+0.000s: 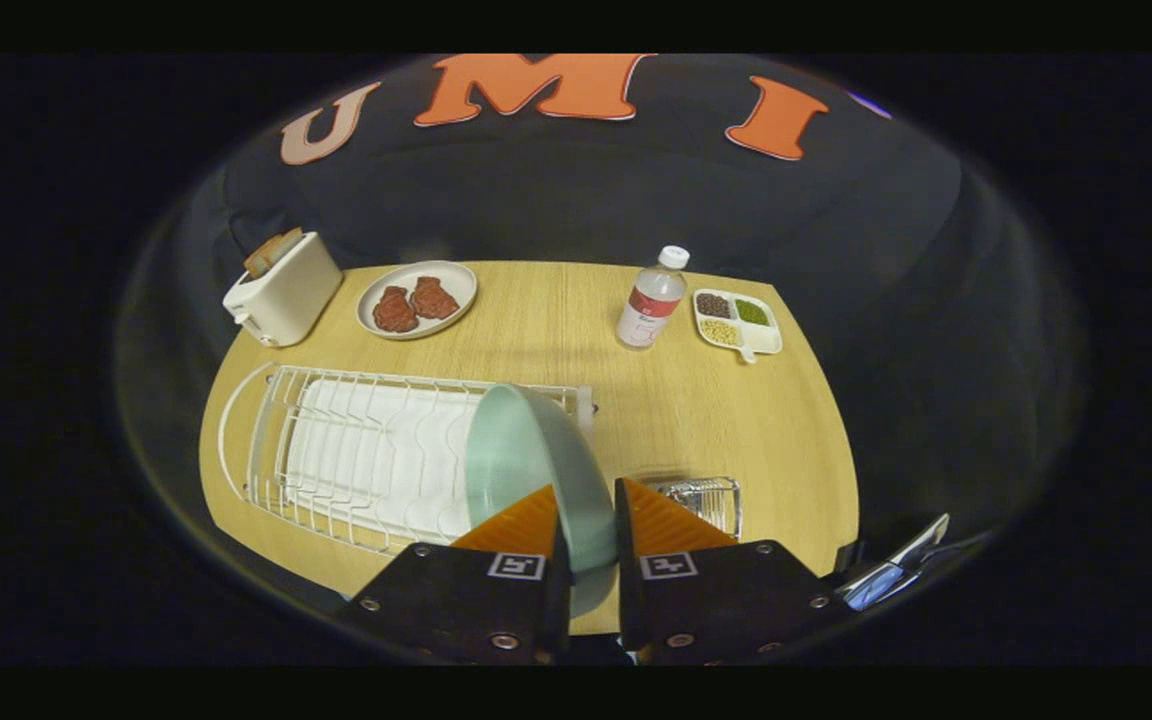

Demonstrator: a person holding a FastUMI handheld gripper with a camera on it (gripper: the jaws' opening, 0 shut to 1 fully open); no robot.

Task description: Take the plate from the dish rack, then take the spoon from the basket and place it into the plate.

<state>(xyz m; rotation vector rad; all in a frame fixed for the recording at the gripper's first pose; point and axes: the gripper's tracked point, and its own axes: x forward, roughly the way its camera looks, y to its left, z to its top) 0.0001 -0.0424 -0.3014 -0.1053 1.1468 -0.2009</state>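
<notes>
Gripper clamped on plate, held above dish rack; plate not yet set on tabletop, spoon step left, basket untouched.

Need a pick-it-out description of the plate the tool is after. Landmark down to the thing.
Start at the white wire dish rack on the wooden table. At its end nearest the small wire basket a pale green plate stands on edge, pinched at its rim between the fingers of the tool. Unlike the flat white plate of brown food by the toaster, it is green, empty and upright.
</notes>
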